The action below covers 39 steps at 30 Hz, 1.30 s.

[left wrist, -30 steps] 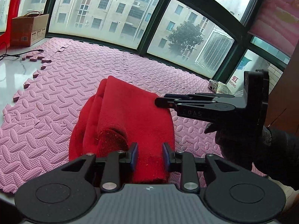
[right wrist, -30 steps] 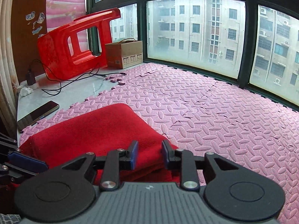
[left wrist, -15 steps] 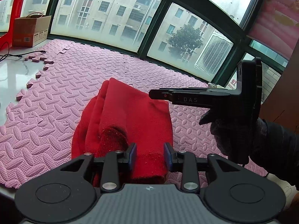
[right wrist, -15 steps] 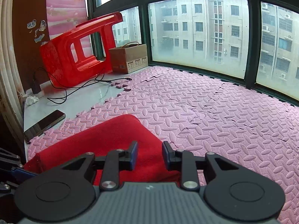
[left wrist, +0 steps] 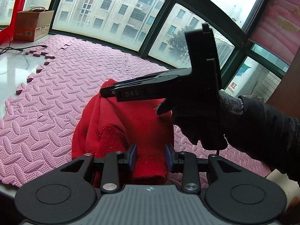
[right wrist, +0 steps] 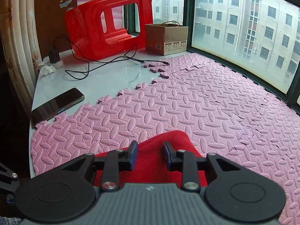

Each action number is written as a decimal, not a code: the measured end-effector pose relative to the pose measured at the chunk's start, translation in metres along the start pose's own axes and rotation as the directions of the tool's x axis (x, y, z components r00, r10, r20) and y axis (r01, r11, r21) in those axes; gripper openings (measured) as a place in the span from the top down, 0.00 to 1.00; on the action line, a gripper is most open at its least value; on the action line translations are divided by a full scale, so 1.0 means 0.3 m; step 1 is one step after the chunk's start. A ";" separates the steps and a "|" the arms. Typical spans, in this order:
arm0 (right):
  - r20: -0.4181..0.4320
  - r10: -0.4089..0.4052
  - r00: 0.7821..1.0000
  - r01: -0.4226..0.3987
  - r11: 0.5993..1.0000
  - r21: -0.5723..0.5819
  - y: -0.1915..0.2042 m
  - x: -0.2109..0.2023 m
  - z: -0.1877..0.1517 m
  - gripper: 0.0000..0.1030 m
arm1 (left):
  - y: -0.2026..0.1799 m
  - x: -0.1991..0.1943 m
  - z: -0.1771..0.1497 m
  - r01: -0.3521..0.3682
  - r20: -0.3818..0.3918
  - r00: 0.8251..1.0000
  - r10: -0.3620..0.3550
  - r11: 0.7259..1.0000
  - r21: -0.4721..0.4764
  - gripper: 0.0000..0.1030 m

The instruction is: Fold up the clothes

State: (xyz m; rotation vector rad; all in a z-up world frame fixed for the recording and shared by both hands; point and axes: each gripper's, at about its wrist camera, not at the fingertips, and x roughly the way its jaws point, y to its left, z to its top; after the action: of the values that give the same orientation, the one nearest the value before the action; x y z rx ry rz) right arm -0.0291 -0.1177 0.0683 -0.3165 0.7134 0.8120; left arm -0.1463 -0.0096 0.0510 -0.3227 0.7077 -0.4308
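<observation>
A folded red garment lies on the pink foam mat. My left gripper is open and empty, its fingers just above the garment's near hem. My right gripper is open and empty, raised above the garment's far part. In the left wrist view the right gripper shows side-on, held in a gloved hand above the garment's far end.
A red plastic stool, a cardboard box, a black cable and charger lie on the white sill at left. A phone lies by the mat's edge. Windows bound the far side.
The right gripper has lifted up and away from the garment, tilting upward. The left gripper has pulled back slightly. The garment lies still.
</observation>
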 end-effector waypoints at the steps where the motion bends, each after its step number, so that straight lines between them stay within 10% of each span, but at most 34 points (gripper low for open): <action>1: -0.006 0.000 1.000 0.000 1.000 0.000 0.000 0.006 0.003 0.72 | 0.002 0.001 0.000 0.001 0.000 1.000 -0.001 1.000 -0.002 0.66; 22: -0.058 0.078 0.995 -0.052 0.933 0.357 -0.336 -0.045 -0.088 0.37 | 0.089 -0.186 0.002 -0.165 0.056 0.982 0.178 0.967 -0.196 0.50; 39: -0.097 0.099 0.990 -0.050 0.910 0.412 -0.380 -0.120 -0.188 0.42 | 0.274 -0.040 -0.007 -0.056 -0.117 0.993 0.013 0.924 -0.378 0.56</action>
State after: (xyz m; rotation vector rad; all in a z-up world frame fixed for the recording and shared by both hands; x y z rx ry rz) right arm 0.0140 -0.2415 0.0515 0.0442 0.9896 0.6991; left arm -0.1338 0.0669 0.0213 -0.6560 0.9073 -0.2758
